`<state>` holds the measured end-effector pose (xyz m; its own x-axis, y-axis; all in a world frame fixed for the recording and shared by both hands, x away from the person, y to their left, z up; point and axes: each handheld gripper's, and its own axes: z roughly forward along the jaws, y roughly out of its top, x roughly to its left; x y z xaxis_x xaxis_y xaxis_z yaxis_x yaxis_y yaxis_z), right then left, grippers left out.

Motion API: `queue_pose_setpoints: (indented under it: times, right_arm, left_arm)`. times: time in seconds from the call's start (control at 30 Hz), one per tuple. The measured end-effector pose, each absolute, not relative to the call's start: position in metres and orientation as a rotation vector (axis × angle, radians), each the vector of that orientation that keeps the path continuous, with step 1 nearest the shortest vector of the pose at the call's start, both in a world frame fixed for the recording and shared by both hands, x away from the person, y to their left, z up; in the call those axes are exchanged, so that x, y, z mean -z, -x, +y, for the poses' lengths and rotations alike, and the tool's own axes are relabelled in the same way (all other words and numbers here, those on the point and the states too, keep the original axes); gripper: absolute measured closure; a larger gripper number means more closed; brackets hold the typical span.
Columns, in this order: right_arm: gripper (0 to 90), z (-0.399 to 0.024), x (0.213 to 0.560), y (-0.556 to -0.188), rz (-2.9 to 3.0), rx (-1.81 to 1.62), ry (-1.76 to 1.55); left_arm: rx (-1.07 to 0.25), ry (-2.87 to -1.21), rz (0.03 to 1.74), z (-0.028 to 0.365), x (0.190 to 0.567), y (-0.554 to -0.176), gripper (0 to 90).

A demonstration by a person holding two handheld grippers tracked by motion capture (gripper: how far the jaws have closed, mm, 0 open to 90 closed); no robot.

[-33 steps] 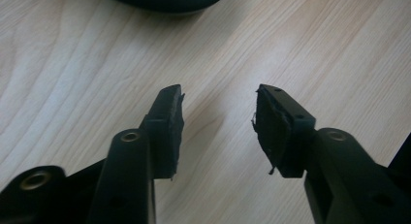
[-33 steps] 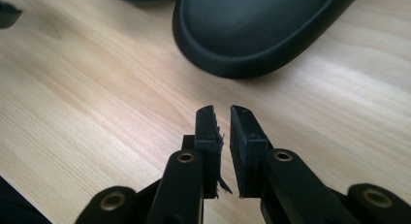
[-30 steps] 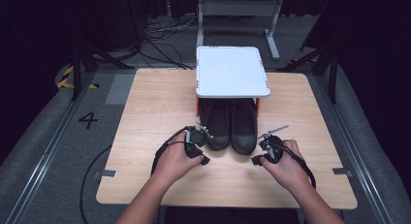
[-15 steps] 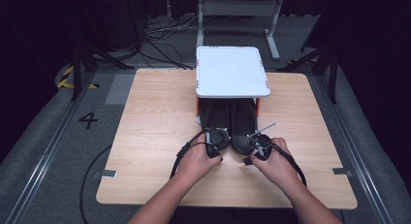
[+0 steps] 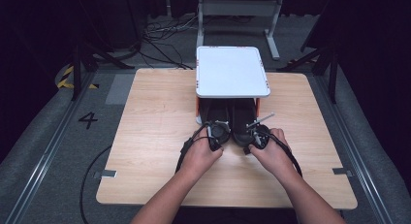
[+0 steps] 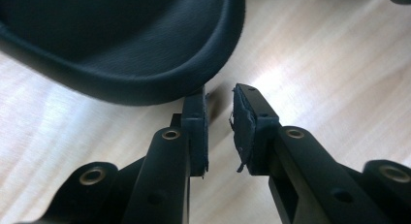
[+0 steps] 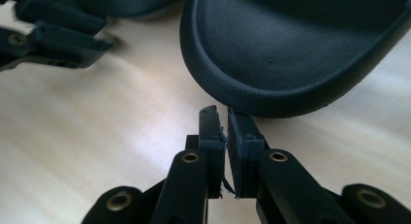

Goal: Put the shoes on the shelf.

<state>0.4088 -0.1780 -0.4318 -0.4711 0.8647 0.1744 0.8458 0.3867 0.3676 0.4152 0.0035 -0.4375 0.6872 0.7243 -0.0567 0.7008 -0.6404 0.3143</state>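
Observation:
Two black shoes lie side by side under a white stand, the left shoe and the right shoe. My left gripper sits at the near end of the left shoe. In the left gripper view its jaws have just been closing and stand shut with only a narrow slit and nothing between them, right beside the shoe's rounded rim. My right gripper is at the near end of the right shoe. Its jaws are shut and empty, tips just short of that shoe's edge.
The white stand covers the far half of the shoes at the back middle of the wooden table. The left gripper lies close by in the right gripper view. Cables trail from both grippers over the table.
Both hands have moved inward and forward, from beside the shoes to their near ends. The grippers now sit closer together.

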Motion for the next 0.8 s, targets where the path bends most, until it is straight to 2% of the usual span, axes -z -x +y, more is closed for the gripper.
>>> queue_pose_setpoints:
  times: [0.2, 0.47, 0.8]
  right_arm:
    - [86.4, -0.177, 0.431, -0.430, 2.568, -0.643, -1.633]
    - [88.1, -0.175, 0.435, -0.438, 2.544, -0.663, -1.634]
    - [88.5, -0.176, 0.435, -0.454, 2.435, -0.700, -1.552]
  left_arm:
    - [-0.138, -2.584, 1.173, 0.004, 0.437, -0.430, 76.0]
    - [-0.140, -2.556, 1.213, 0.006, 0.439, -0.441, 78.1]
    - [-0.213, -2.511, 1.239, 0.000, 0.436, -0.461, 78.2]
